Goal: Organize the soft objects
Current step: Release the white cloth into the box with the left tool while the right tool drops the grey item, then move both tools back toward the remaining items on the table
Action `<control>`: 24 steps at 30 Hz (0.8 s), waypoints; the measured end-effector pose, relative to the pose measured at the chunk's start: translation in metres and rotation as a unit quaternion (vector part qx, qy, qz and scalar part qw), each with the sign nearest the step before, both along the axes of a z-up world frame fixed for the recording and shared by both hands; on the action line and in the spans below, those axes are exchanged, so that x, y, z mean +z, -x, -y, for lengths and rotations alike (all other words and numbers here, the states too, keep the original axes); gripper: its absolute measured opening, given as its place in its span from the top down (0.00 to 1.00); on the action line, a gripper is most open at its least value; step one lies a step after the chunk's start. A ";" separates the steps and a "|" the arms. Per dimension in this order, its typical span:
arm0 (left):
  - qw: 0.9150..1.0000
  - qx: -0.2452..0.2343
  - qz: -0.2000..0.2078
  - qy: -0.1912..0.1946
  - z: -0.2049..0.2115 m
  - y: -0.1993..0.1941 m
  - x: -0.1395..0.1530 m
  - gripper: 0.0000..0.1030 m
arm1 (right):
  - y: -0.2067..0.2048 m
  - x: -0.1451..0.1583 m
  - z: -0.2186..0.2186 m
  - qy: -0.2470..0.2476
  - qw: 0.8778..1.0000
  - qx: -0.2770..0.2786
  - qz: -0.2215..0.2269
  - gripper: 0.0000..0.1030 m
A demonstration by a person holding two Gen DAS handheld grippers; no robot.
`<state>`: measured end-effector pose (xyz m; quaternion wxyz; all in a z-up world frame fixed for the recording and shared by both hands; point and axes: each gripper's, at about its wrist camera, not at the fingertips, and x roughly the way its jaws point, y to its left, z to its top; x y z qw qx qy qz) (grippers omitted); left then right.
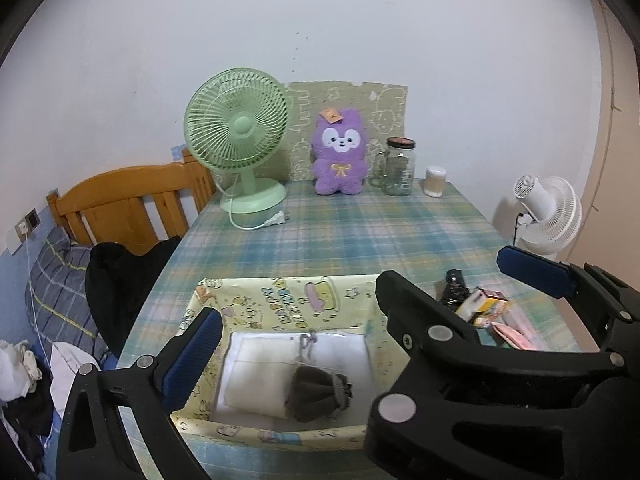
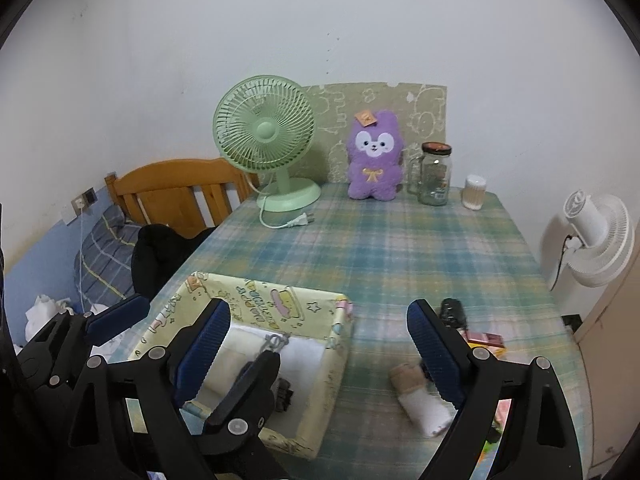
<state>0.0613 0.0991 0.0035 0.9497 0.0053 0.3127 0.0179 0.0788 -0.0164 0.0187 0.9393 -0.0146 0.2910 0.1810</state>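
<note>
While the yellow fabric bin (image 1: 280, 300) below the empty, wide-open left gripper (image 1: 296, 344) already holds a white folded cloth (image 1: 256, 372) and grey knit pouch (image 1: 316, 396), a rolled sock (image 2: 420, 396) lies loose between the right gripper's (image 2: 320, 352) wide, empty jaws.

Both hand-held grippers, left (image 1: 296, 328) and right (image 2: 320, 340), wide-jawed, empty.

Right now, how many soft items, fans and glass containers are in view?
Soft items: 4: purple plush, white folded cloth, grey pouch, rolled socks
Fans: 2: green fan, white fan
Glass: 2: jar, mug
Total: 8
</note>
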 end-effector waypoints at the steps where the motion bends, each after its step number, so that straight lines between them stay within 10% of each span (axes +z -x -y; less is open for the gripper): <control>1: 1.000 0.000 0.001 -0.001 0.003 0.001 0.001 0.00 | 0.001 0.001 0.002 0.001 1.000 -0.003 0.003 0.08; 24: 0.999 -0.025 0.036 0.001 0.063 0.018 0.008 0.00 | 0.023 0.009 0.065 0.003 0.998 -0.048 0.039 0.02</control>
